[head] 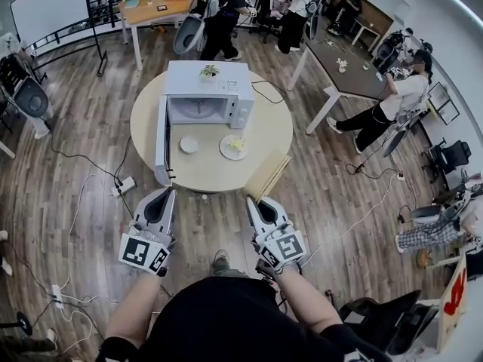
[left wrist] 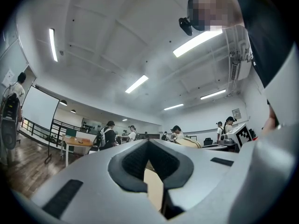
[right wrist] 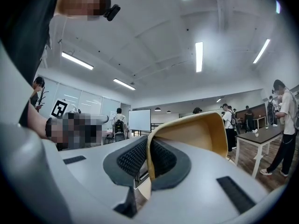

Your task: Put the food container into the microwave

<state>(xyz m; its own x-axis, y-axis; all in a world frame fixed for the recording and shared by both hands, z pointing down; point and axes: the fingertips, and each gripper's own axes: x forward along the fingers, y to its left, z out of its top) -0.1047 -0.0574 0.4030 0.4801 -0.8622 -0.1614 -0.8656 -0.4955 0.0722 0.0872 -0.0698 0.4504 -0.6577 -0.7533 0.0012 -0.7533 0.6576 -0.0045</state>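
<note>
The right claw (right wrist: 148, 148) is clamped on the thin wall of a tan, rectangular, open-topped food container (right wrist: 198, 132), which curves up and away from the pads. In the head view, that container (head: 266, 176) hangs tilted at the near right edge of the round, pale wooden table (head: 272, 127), and what is inside it cannot be made out. The left claw (left wrist: 148, 146) has its jaws drawn together with nothing gripped; only a pale sliver shows through the slit between them.

Farther off on the table stands a white microwave oven (head: 207, 96) with its door (head: 161, 145) swung wide open. Its cavity shows a round turntable and nothing on it. In front of it sit a small white round dish (head: 189, 145) and a white plate (head: 233, 147) carrying something yellowish, too small to identify.
</note>
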